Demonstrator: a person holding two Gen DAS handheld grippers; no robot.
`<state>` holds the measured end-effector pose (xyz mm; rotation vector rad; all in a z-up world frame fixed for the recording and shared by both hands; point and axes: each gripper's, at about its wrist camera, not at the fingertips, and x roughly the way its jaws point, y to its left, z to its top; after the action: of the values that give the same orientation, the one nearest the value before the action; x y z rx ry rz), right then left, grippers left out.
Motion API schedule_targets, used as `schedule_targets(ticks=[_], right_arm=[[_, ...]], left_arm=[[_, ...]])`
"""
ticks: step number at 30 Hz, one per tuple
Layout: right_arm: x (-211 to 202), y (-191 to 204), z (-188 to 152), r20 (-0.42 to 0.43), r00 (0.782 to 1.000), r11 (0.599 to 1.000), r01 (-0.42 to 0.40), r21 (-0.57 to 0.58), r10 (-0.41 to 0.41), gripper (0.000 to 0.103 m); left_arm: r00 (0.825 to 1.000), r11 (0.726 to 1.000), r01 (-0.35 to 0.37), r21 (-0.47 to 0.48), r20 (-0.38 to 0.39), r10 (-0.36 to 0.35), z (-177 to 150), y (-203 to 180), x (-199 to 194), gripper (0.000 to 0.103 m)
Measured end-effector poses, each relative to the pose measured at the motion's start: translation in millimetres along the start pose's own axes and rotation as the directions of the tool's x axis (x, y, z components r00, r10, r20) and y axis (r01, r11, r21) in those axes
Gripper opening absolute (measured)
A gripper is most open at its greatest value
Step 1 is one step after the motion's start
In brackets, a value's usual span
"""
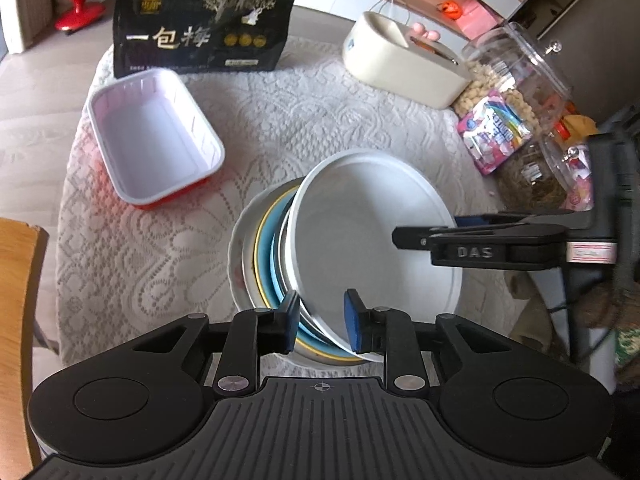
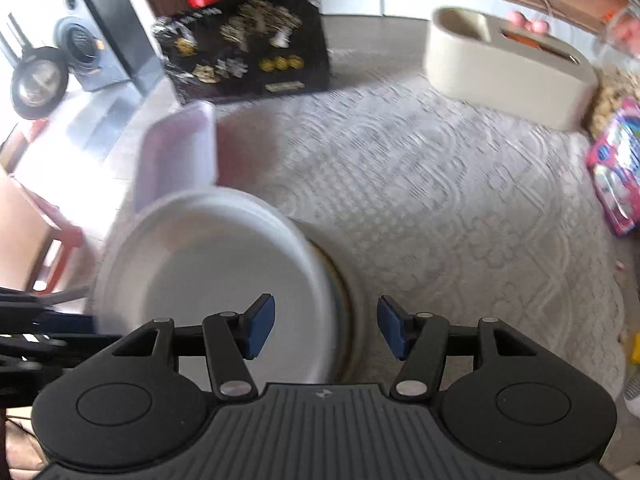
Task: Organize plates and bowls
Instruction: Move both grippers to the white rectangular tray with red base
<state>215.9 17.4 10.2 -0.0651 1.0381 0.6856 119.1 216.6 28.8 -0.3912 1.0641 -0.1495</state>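
Observation:
A white bowl (image 1: 360, 240) sits tilted on a stack of dishes: a blue plate (image 1: 265, 256), a yellow-rimmed one and a wide white plate (image 1: 237, 264) at the bottom. My left gripper (image 1: 322, 320) is shut on the bowl's near rim, one blue pad outside the wall and one inside. From the right, my right gripper (image 1: 426, 229) reaches over the bowl's far-right rim. In the right wrist view the right gripper (image 2: 326, 328) is open; the white bowl (image 2: 216, 276) and the stack's edge (image 2: 344, 300) lie between its pads, untouched.
A white tray with a red outside (image 1: 152, 140) lies at the left of the lace tablecloth (image 1: 320, 120). Behind stand a black snack bag (image 1: 200, 24) and a cream box (image 1: 400, 64). Clear jars (image 1: 516, 80) and a pink packet (image 1: 492, 132) crowd the right. A wooden chair (image 1: 16, 280) stands at the left.

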Motion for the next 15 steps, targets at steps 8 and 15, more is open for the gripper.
schedule_targets(ticks=[8,15], right_arm=[[18.3,-23.7,-7.8,-0.070,0.997,0.997,0.023,0.080,-0.017,0.058],[16.7,-19.4,-9.1,-0.053,0.997,0.998,0.055,0.040,-0.053,0.058]], left_arm=[[0.999,0.999,-0.048,0.013,-0.025,0.049,0.3,2.8,10.4,0.027],[1.000,0.999,0.030,0.021,-0.002,-0.030,-0.3,-3.3,-0.5,0.021]])
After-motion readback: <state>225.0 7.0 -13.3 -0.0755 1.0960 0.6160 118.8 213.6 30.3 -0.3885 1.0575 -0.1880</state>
